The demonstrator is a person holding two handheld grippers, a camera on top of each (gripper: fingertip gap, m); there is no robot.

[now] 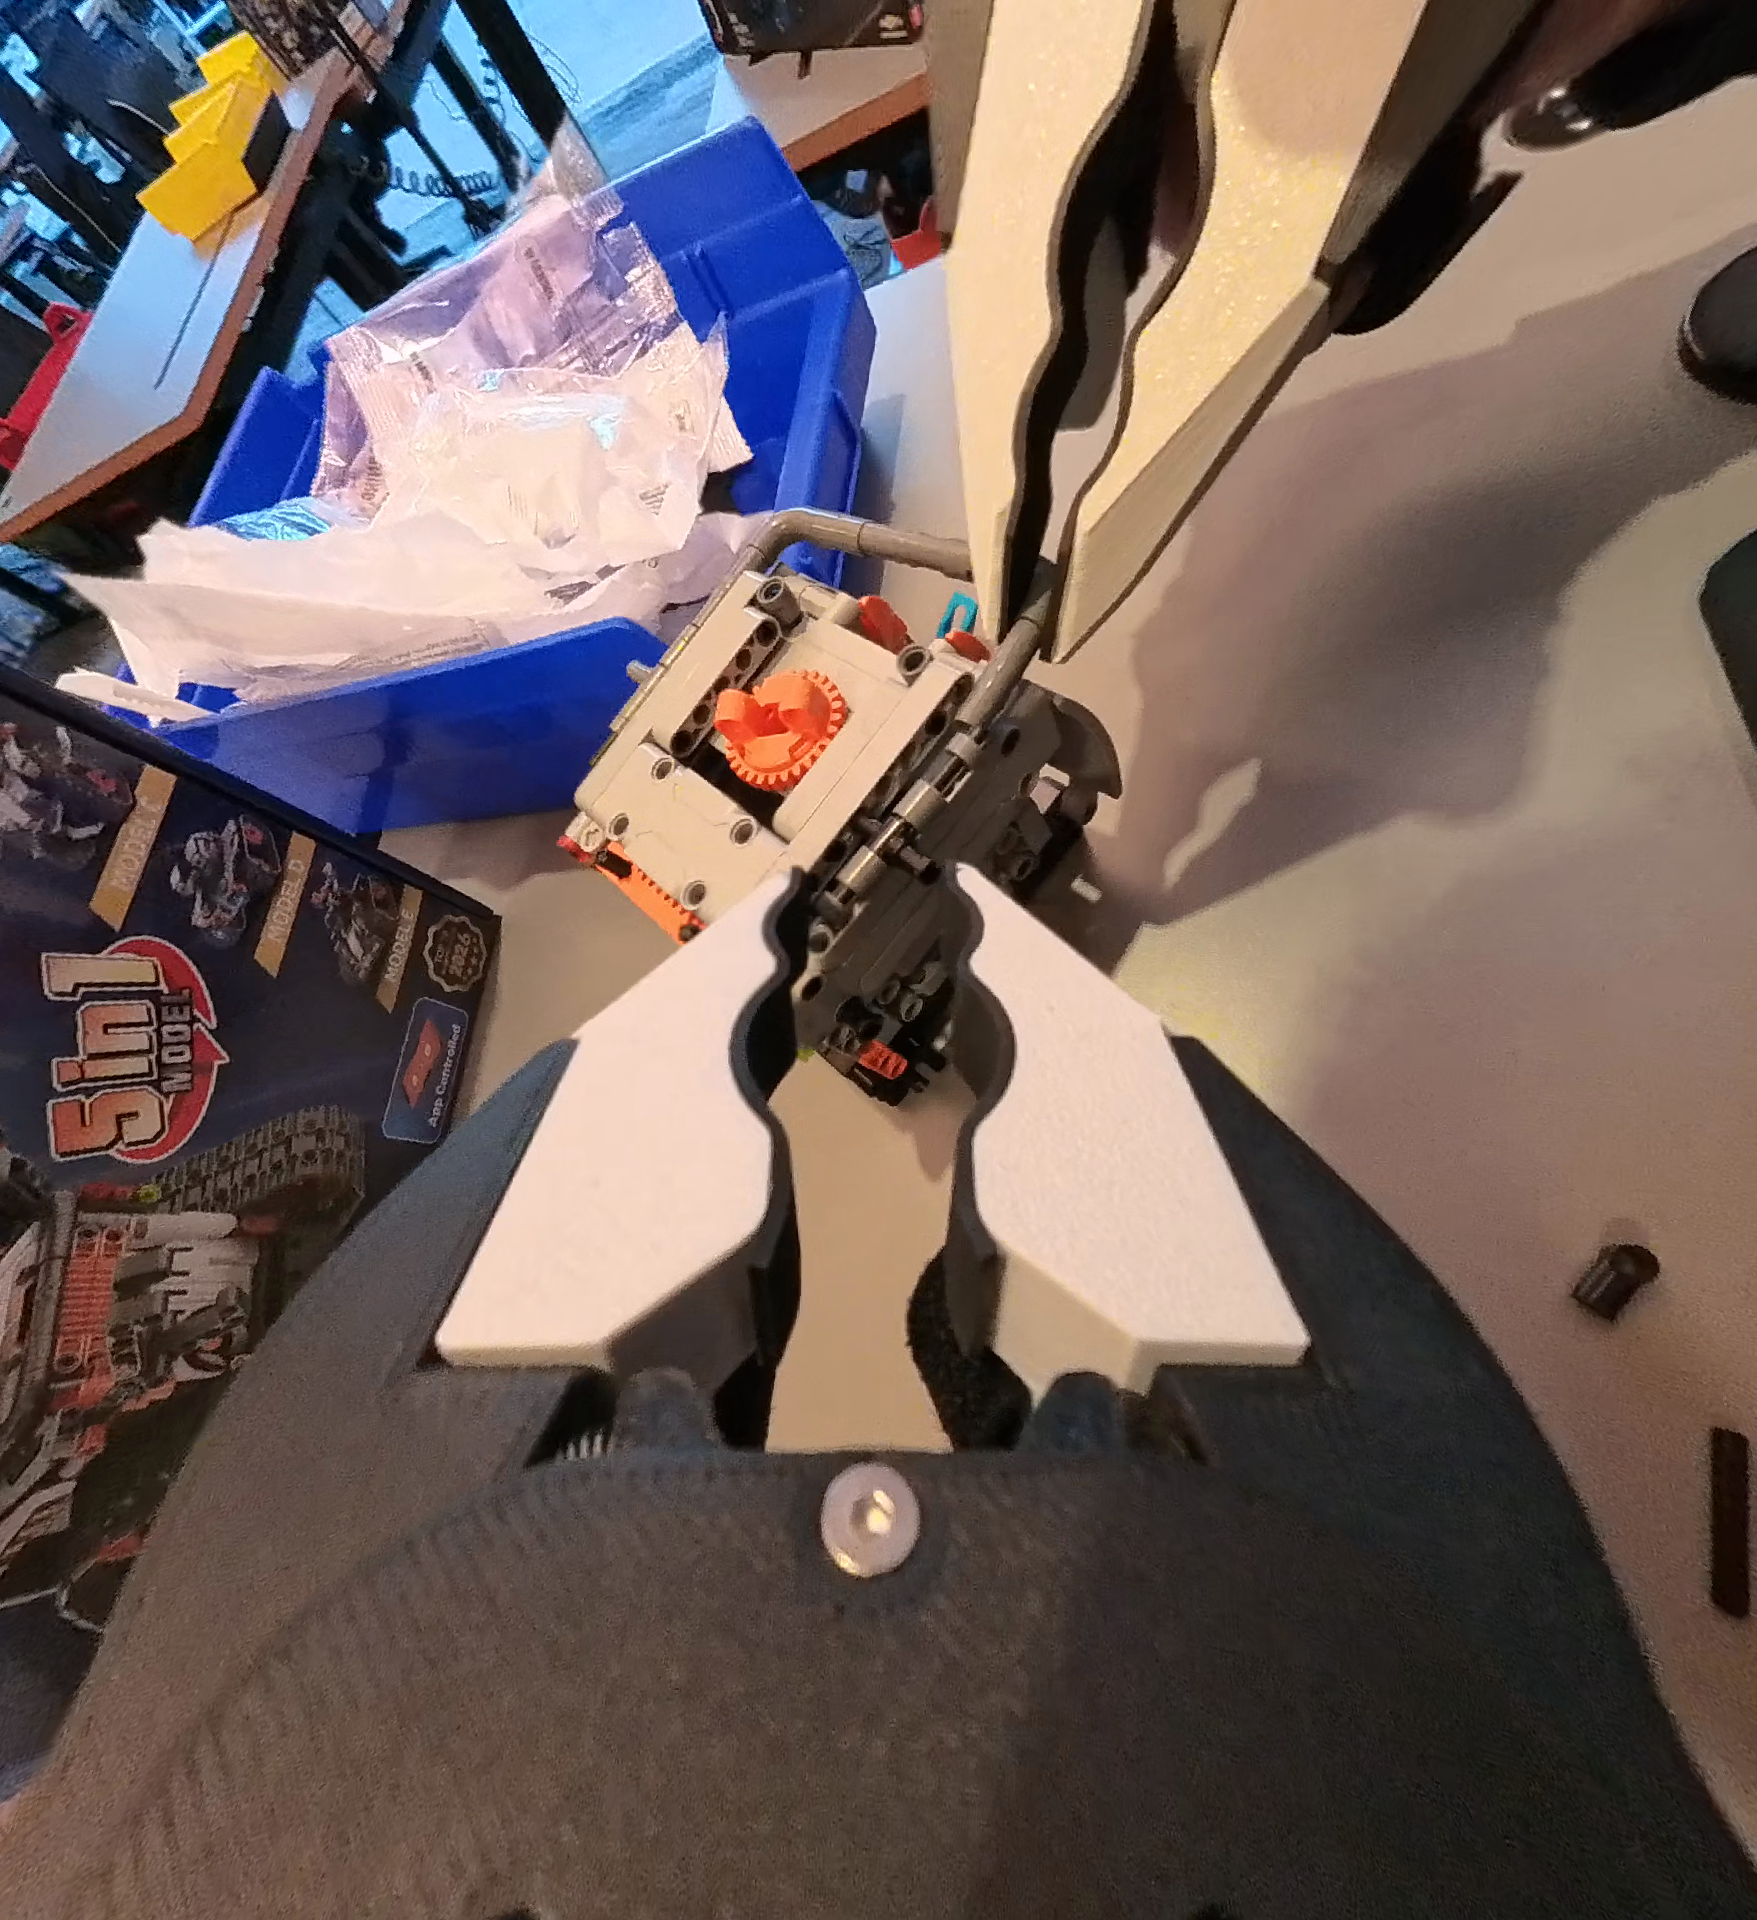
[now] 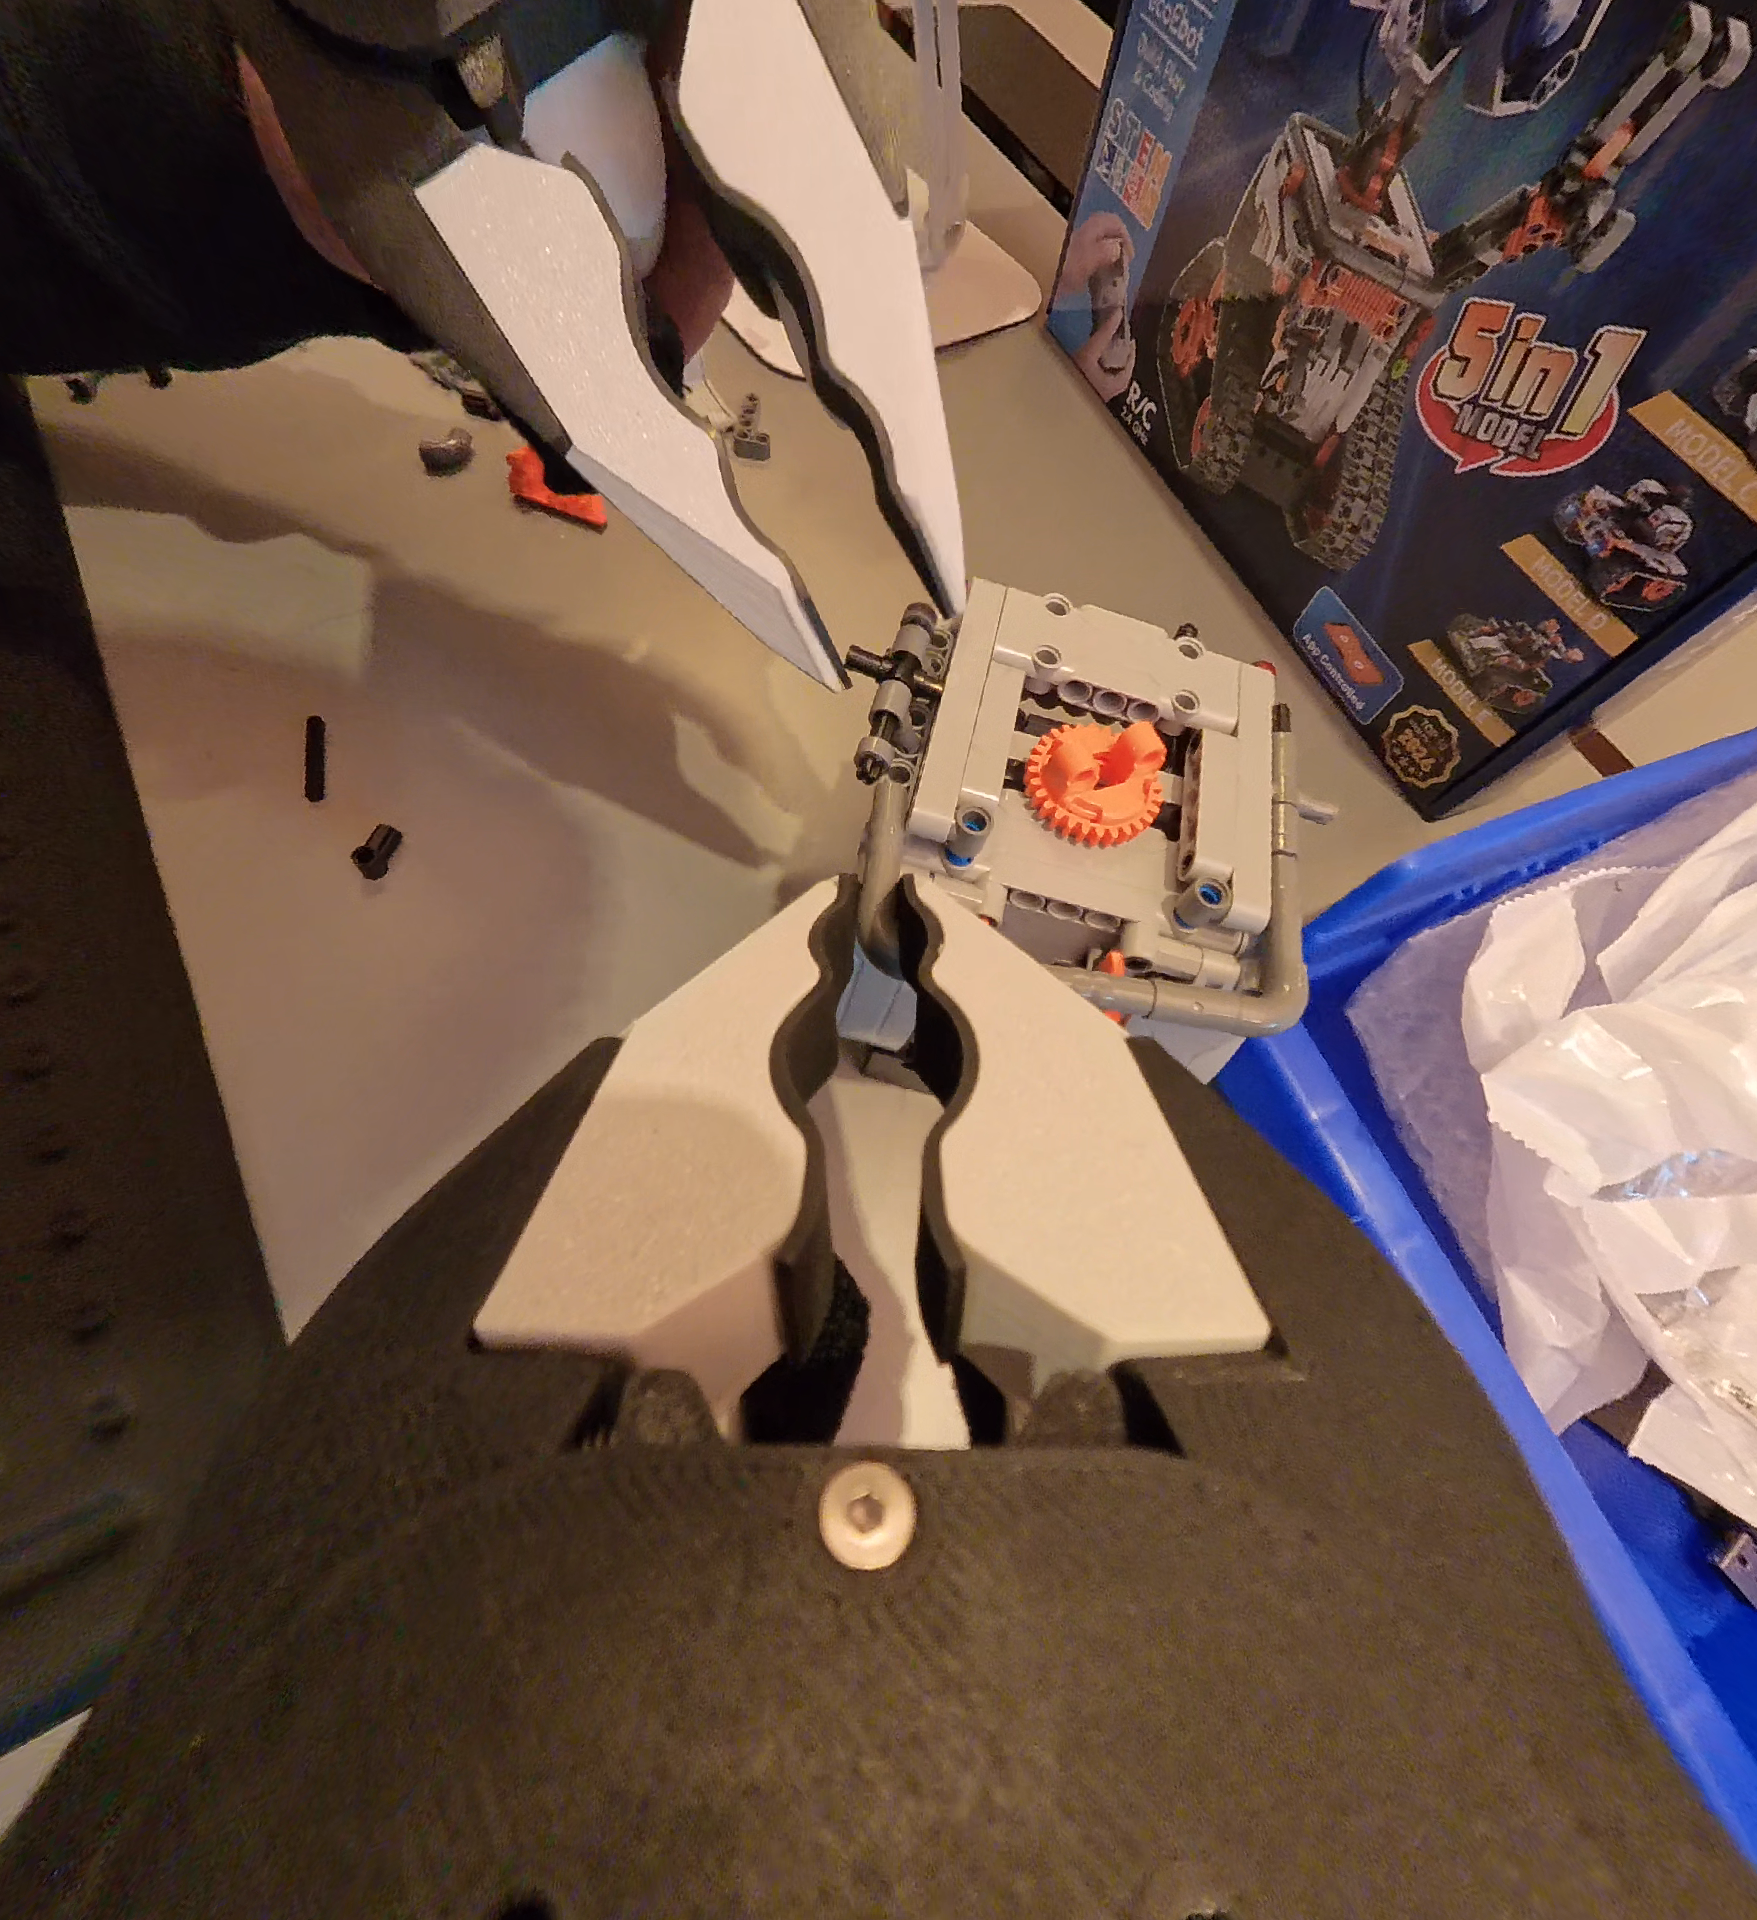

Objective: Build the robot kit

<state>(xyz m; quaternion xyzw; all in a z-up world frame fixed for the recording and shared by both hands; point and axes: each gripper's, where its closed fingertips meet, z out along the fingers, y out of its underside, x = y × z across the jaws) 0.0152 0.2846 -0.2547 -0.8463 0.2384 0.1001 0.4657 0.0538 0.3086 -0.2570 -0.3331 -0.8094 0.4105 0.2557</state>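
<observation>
left wrist view: both claws pinch the grey block model (image 1: 801,769).

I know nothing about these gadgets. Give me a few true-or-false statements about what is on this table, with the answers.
1. An orange gear sits in the middle of the grey brick model. True.
2. The right gripper is closed on the model's grey bent tube. True.
3. The blue bin holds yellow bricks. False: it holds crumpled clear plastic bags.
4. The left gripper hangs well clear of the model. False: its fingers sit on either side of the model's dark grey end.
5. A printed toy box stands beside the model. True.
6. The small black pins are stuck into the model. False: they lie loose on the table.
</observation>
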